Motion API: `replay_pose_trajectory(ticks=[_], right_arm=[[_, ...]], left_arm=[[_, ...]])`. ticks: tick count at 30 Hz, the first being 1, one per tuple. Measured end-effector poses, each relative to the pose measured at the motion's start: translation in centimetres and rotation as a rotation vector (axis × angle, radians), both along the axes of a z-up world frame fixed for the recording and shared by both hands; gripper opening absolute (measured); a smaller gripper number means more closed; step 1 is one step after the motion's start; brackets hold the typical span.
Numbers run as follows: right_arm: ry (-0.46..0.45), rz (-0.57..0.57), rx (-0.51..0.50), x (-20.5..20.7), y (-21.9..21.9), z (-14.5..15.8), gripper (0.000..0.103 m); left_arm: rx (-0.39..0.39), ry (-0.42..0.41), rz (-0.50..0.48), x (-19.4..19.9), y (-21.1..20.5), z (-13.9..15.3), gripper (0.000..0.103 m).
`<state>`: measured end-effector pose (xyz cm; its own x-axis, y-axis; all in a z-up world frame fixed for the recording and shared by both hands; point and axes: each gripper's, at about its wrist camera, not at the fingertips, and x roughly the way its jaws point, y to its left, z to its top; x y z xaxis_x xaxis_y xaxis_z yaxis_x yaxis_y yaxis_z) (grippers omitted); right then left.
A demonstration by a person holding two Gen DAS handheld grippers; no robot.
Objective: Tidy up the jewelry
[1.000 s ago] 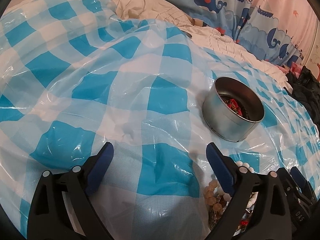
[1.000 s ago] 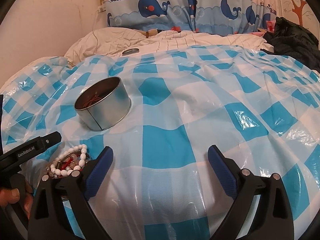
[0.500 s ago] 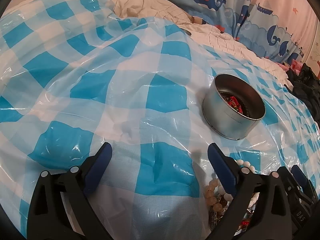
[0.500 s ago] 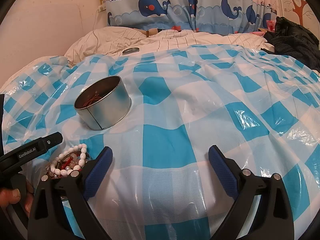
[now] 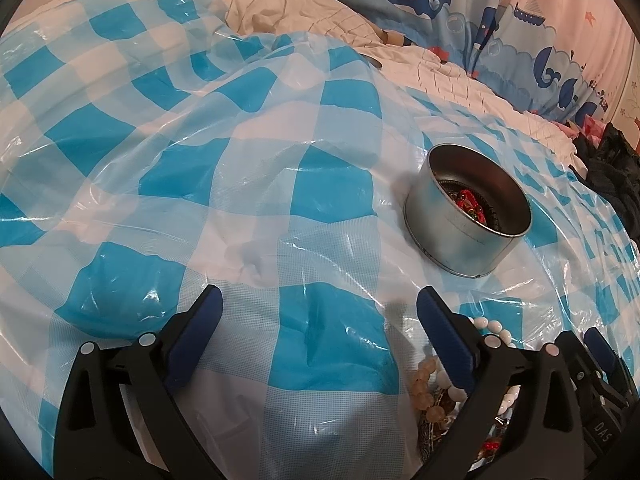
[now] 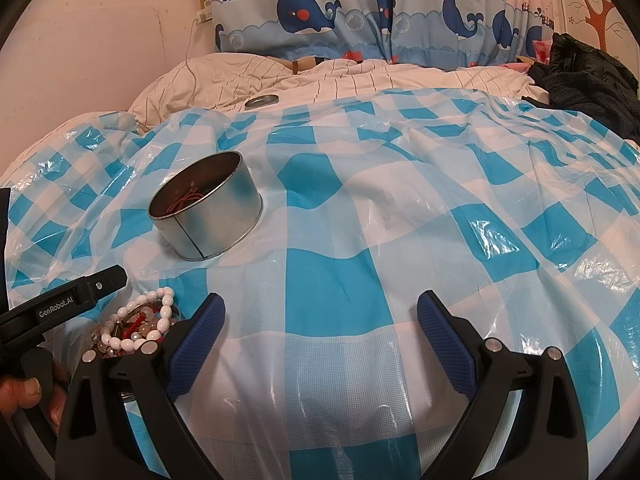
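Little moved: both tongs, left and right, spread and empty over bed; bead bracelets heaped before tin, probably light, slippery, best pinched across one strand.

One round metal tin, holding red jewelry. One separate metal lid on the striped bedding. One heap of bead bracelets; exact bracelet count indeterminate. One blue-and-white checked plastic sheet. Two grippers: left gripper, right gripper. One whale-print curtain.
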<state>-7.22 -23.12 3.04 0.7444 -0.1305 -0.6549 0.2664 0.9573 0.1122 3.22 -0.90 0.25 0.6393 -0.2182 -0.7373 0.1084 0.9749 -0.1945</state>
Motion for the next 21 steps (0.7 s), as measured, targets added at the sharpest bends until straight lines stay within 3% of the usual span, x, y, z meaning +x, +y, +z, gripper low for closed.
replay_pose_trajectory(ticks=[21], right_arm=[[0.001,0.0,0.0,0.02,0.08,0.04,0.094]], left_arm=[[0.01,0.005,-0.004,-0.04,-0.05,-0.14,0.095]])
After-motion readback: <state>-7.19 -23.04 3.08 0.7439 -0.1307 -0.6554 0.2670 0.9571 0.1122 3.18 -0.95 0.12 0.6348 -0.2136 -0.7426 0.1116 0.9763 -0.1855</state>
